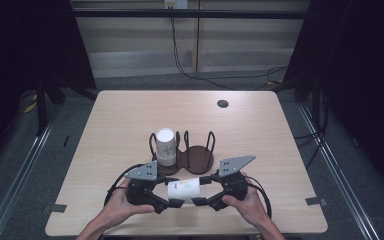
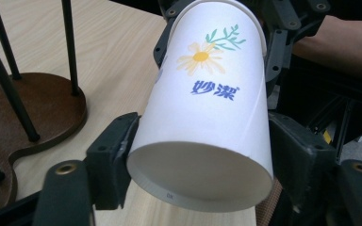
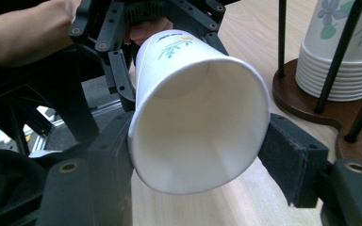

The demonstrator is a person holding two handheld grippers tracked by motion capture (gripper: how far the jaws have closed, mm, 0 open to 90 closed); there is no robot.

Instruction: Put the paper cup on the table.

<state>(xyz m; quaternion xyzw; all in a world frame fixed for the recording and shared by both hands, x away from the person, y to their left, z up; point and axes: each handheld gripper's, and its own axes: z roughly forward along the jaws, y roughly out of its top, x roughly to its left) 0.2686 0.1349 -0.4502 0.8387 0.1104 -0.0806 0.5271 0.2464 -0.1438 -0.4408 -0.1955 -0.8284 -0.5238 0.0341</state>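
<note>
I hold a gripper in each hand near the front edge of a pale wooden table [image 1: 130, 115], with a white paper cup [image 1: 184, 189] lying on its side in the air between them. My right gripper [image 1: 198, 201] has its two black jaws clamped on the wide open rim of the cup, one pad on each side, and the rim looks slightly squeezed in the right gripper view. My left gripper [image 1: 175, 203] has its jaws on either side of the cup's narrow bottom end; in the left gripper view the left pad touches the cup wall, while I cannot tell whether the right pad presses on it. The cup bears a daisy, a green sprig and blue lettering. Just behind my grippers stands a dark wooden holder [image 1: 200, 156] with black wire loops, and its left ring holds an upright stack of cups [image 1: 165, 146].
</note>
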